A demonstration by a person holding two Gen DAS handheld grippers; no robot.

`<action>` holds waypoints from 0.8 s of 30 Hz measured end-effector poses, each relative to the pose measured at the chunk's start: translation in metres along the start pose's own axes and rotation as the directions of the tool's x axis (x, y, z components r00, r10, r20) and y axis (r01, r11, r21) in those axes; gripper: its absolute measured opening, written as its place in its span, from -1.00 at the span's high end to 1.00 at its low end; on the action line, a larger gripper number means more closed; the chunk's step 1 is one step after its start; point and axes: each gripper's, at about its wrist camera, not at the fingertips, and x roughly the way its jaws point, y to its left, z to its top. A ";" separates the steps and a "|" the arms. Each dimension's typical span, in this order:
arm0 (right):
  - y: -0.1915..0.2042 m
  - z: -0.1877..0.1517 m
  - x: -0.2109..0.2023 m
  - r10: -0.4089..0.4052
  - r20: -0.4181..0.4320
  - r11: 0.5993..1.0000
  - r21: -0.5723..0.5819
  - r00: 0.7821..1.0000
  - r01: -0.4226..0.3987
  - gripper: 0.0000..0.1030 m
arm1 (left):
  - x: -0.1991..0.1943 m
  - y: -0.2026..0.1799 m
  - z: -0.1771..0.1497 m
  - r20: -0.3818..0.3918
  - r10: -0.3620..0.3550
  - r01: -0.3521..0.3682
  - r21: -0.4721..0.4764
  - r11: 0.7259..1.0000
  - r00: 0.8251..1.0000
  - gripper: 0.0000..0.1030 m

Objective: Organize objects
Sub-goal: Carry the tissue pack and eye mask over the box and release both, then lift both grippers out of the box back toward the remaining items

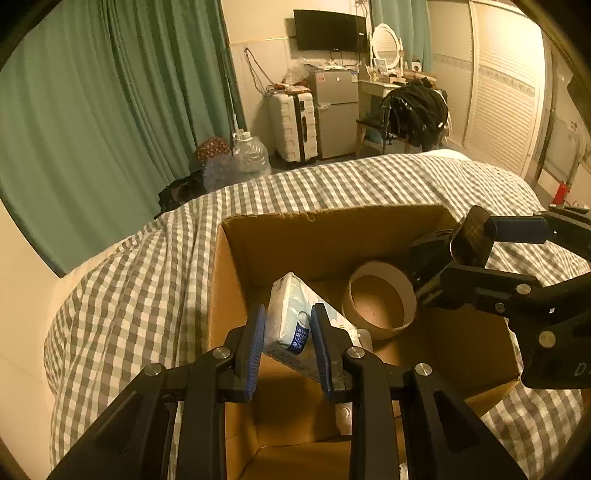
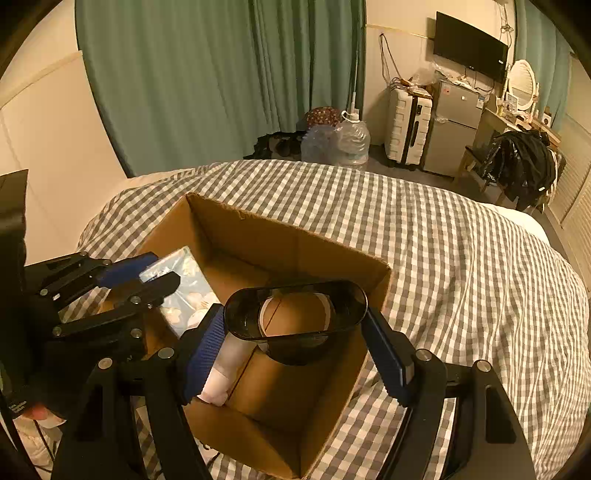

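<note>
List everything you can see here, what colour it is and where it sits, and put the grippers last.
cardboard box: one, brown, open on the bed
tissue pack: one, white and pale blue, held over the box
tape roll: one, brown cardboard, inside the box
oval container: one, dark and see-through, held over the box
bedcover: one, grey and white check, under the box
curtain: green, far wall
suitcase: one, white, beside the fridge
fridge: one, silver, under the television
television: one, black, on the wall
water jugs: two, clear, on the floor
left gripper: shut on the tissue pack
right gripper: shut on the oval container
</note>
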 end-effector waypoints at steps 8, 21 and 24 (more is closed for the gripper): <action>0.000 -0.003 0.002 0.013 -0.002 1.000 0.010 1.000 -0.013 -0.45 | 0.000 -0.001 0.000 -0.011 -0.016 0.016 0.002 1.000 1.000 0.35; -0.001 0.000 -0.031 -0.009 0.080 1.000 0.023 0.997 0.007 -0.57 | -0.026 0.010 -0.002 0.028 -0.009 0.010 -0.039 0.999 1.000 -0.48; 0.004 0.001 -0.051 -0.027 0.116 1.000 0.012 0.993 0.026 -0.59 | -0.044 0.013 -0.004 0.053 -0.010 0.013 -0.059 0.998 0.999 -0.53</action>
